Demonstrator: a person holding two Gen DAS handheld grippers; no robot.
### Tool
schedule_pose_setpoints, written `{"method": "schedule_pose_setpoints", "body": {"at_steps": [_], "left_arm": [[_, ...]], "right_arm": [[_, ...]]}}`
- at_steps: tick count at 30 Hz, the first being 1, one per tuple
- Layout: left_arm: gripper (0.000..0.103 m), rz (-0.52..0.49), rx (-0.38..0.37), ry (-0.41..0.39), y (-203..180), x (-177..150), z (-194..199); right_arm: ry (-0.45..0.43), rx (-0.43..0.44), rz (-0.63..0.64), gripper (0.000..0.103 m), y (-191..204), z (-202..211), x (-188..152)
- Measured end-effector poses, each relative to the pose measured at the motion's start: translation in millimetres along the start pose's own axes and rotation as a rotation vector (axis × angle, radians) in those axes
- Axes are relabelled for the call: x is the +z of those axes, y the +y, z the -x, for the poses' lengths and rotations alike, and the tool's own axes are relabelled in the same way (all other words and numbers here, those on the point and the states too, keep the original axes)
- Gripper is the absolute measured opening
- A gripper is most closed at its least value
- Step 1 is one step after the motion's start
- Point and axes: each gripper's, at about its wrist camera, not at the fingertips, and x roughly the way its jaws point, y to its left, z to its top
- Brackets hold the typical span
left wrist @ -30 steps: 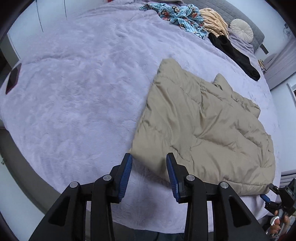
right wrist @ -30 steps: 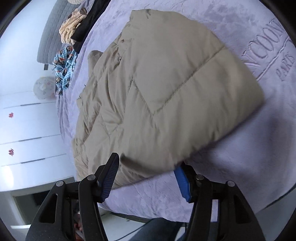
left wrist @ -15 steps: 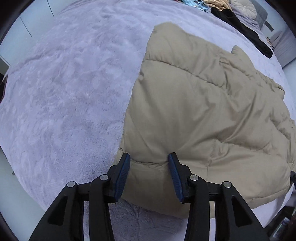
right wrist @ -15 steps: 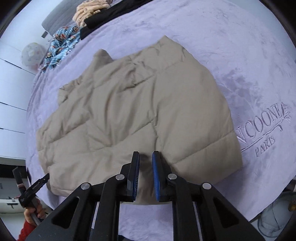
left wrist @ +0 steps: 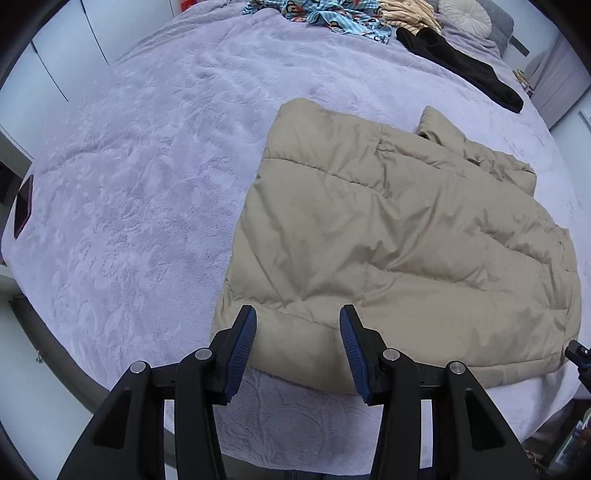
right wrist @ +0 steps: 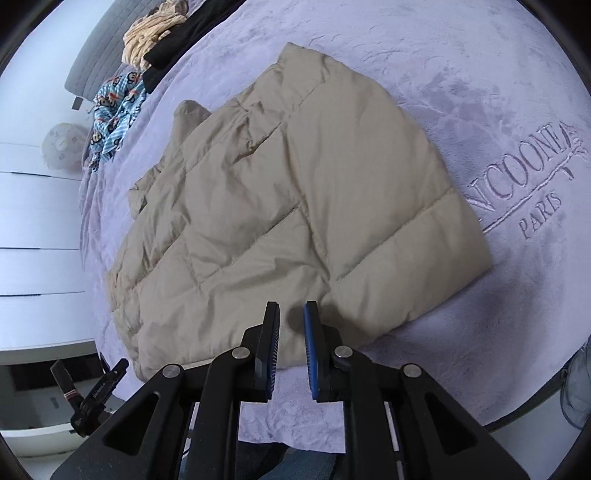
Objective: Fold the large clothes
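A beige quilted puffer jacket (left wrist: 399, 236) lies folded flat on the lilac bed blanket (left wrist: 147, 166); it also shows in the right wrist view (right wrist: 295, 206). My left gripper (left wrist: 298, 325) is open and empty, hovering over the jacket's near left corner. My right gripper (right wrist: 291, 323) has its jaws a narrow gap apart with nothing between them, above the jacket's near edge.
A blue patterned garment (left wrist: 332, 18), a tan garment (left wrist: 410, 16) and a black garment (left wrist: 461, 66) lie at the far end by a round cushion (left wrist: 465, 14). A dark phone (left wrist: 23, 206) lies at the left bed edge. Embossed lettering (right wrist: 532, 188) marks the blanket.
The left gripper dipped close to the jacket corner, then pulled back up, staying open. The right gripper closed from wide open to a narrow gap and drew back from the jacket.
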Motion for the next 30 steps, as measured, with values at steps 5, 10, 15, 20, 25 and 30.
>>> {"method": "schedule_pose_setpoints", "body": {"at_steps": [5, 10, 15, 20, 25, 30], "left_arm": [[0.049, 0.020, -0.004, 0.013, -12, -4, 16], [0.099, 0.006, 0.036, -0.012, -21, -20, 39], [0.101, -0.028, 0.075, -0.022, -17, -26, 46], [0.101, -0.031, 0.075, -0.014, -9, -15, 42], [0.101, -0.076, 0.100, -0.017, 7, 10, 33], [0.101, -0.124, 0.081, 0.011, 27, 40, 17]], "right_arm": [[0.024, 0.041, 0.029, 0.016, 18, 3, -15], [0.062, 0.062, 0.057, 0.035, 22, 0, -31], [0.094, 0.066, 0.059, 0.038, 26, -10, -44], [0.081, 0.056, 0.044, 0.052, 37, -14, -50], [0.071, 0.028, 0.057, 0.058, 68, -32, -52], [0.069, 0.020, 0.053, 0.072, 112, -54, -60]]}}
